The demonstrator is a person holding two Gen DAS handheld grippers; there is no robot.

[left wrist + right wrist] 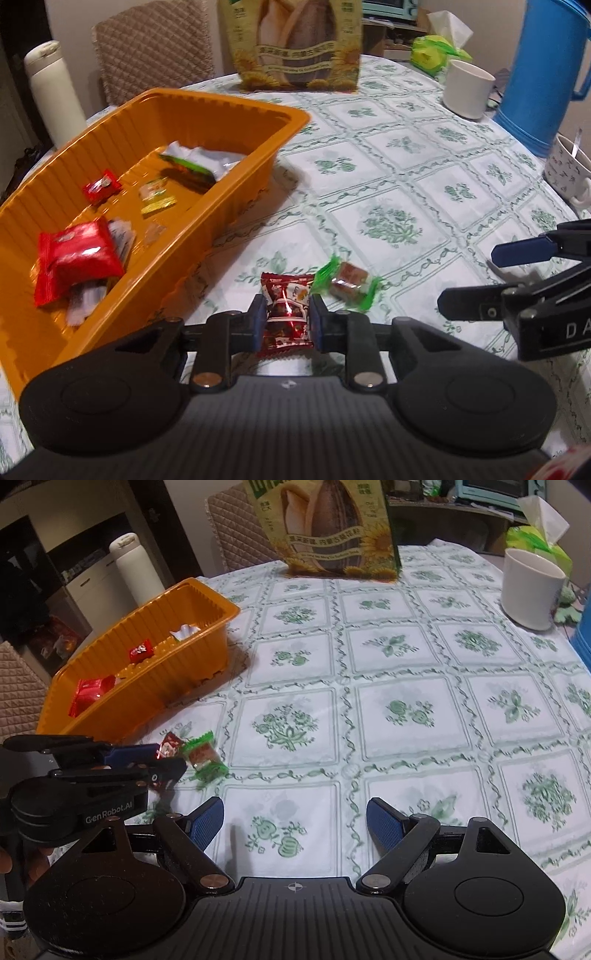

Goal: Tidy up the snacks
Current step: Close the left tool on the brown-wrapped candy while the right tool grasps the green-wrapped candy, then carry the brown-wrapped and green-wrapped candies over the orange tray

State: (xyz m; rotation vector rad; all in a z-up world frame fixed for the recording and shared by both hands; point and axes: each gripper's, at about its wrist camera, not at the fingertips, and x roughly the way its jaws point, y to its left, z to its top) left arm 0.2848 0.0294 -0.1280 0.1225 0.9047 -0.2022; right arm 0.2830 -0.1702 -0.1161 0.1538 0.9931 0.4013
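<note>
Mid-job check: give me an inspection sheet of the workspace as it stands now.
Surface: table under a white cloth with green floral print.
Job's things: orange tray holding several wrapped snacks; red snack between the left fingers; green-wrapped candy loose on the cloth beside it.
Clutter: seed bag, white cup, blue jug, patterned mug, tissue pack, white bottle.
Grippers: left gripper shut on the red snack; right gripper open, nothing between its fingers.
Cables: nothing seen.
Surroundings: padded chair, shelving behind.
</note>
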